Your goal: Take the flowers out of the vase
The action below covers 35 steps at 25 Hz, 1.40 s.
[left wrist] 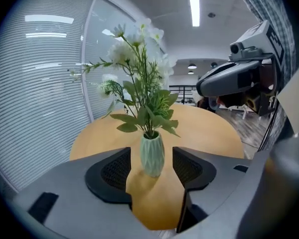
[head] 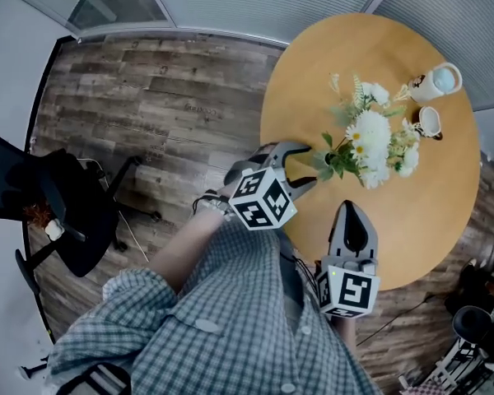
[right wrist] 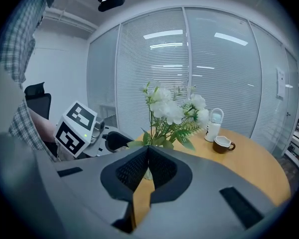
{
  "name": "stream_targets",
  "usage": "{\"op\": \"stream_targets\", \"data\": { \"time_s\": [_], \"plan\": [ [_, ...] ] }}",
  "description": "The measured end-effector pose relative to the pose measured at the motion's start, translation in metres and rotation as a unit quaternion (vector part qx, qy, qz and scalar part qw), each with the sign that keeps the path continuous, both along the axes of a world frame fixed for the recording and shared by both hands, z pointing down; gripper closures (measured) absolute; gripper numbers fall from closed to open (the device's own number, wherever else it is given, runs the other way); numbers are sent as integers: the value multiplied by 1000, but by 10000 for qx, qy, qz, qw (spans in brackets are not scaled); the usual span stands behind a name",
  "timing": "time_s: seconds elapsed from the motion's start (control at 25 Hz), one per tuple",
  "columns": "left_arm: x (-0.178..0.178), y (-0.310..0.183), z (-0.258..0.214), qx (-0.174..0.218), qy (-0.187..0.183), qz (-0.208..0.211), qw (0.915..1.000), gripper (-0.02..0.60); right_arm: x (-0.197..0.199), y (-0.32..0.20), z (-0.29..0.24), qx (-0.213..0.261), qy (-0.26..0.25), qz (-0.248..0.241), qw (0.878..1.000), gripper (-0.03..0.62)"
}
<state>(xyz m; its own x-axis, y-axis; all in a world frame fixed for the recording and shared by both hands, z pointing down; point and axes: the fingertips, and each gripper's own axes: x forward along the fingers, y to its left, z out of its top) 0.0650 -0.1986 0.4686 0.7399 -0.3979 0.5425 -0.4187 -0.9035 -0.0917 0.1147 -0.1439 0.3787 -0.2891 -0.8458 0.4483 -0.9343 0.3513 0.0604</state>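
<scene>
Round table (head: 428, 220) bears flowers (head: 370, 138) that mostly hide the vase (left wrist: 152, 156) from overhead

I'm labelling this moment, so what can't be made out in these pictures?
- Vase: head view, mostly hidden under the flowers; right gripper view, mostly behind the shut right gripper.
- How deep the flowers sit: hidden by the vase wall, every view.
- Brown cup: contents too small to tell.

No legible text, number or brand in any view.
Marker cube (head: 263, 197) on left gripper (head: 305, 166) and the one on right gripper (head: 351, 210): black-and-white square patterns only, no characters.
Wall plate (right wrist: 280, 78) by the glass partition: too small to read.
Faint print on a floor plank (head: 202, 109): blurred, illegible.
</scene>
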Motion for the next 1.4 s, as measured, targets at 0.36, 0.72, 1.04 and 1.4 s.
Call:
{"op": "stream_targets", "data": {
  "time_s": [0.36, 0.72, 1.04, 1.4],
  "plan": [
    [28, -17, 25, -56, 25, 77, 10000, 279, 2, -3, 10, -128, 88, -13, 9999, 585],
    [44, -21, 42, -78, -130, 76, 9999, 279, 6, -5, 16, -231, 130, -31, 9996, 585],
    [37, -24, 46, -10, -151, -174, 9997, 334, 3, -16, 23, -309, -143, 48, 9994, 585],
    [39, -23, 47, -40, -140, -362, 9992, 336, 2, -33, 31, -434, -931, 278, 9943, 497]
  ]
}}
